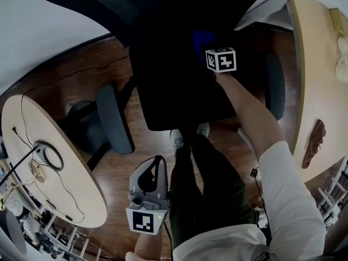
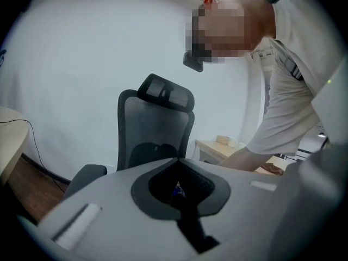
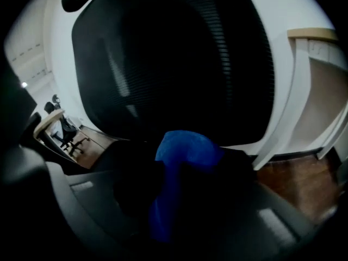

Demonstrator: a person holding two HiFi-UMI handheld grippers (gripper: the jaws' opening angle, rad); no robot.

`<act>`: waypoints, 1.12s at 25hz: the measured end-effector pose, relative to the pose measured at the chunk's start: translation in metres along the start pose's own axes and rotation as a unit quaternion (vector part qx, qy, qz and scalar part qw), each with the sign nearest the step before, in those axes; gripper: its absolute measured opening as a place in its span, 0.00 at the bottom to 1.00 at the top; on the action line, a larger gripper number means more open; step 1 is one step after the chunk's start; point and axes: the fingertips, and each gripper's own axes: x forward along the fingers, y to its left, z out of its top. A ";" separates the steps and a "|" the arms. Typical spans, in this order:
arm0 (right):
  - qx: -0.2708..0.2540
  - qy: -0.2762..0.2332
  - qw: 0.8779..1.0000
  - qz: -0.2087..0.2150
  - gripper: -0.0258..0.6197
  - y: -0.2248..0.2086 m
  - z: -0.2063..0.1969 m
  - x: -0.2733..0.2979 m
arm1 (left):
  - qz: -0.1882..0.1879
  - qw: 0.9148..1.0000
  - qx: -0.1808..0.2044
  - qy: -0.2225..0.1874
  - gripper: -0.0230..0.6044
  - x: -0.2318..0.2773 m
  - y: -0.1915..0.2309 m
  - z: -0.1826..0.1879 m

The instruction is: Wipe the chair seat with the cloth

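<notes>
Cloth [image 3: 187, 148] in right claw [image 3: 173, 197], over seat [image 1: 174, 97]

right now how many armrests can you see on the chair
2. One armrest left of the seat, by the round table; the other armrest right of the seat, by the desk.

White short-sleeved shirt [image 1: 283, 167] up top, dark trousers [image 1: 212, 194] below, pale sneakers [image 1: 177, 138] peeking out. Grey left gripper [image 1: 156, 161] wears a white, black-marked cube [image 1: 145, 221]; the right gripper [image 3: 182, 173] wears a matching cube [image 1: 221, 60].
</notes>
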 end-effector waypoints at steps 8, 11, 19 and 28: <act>-0.014 0.045 0.984 0.172 0.18 0.255 -0.073 0.071 | 0.051 0.999 -0.009 0.009 0.08 -0.035 0.016 0.003; -0.048 0.060 0.984 0.163 0.18 0.260 -0.090 0.093 | 0.087 0.996 -0.035 0.004 0.08 -0.052 0.026 -0.004; -0.060 0.053 0.994 0.080 0.18 0.141 -0.081 0.068 | 0.081 0.996 -0.042 0.009 0.08 -0.060 0.023 -0.022; -0.011 0.052 0.994 -0.094 0.18 -0.073 -0.082 -0.032 | -0.008 1.000 -0.007 0.013 0.08 -0.021 -0.020 -0.014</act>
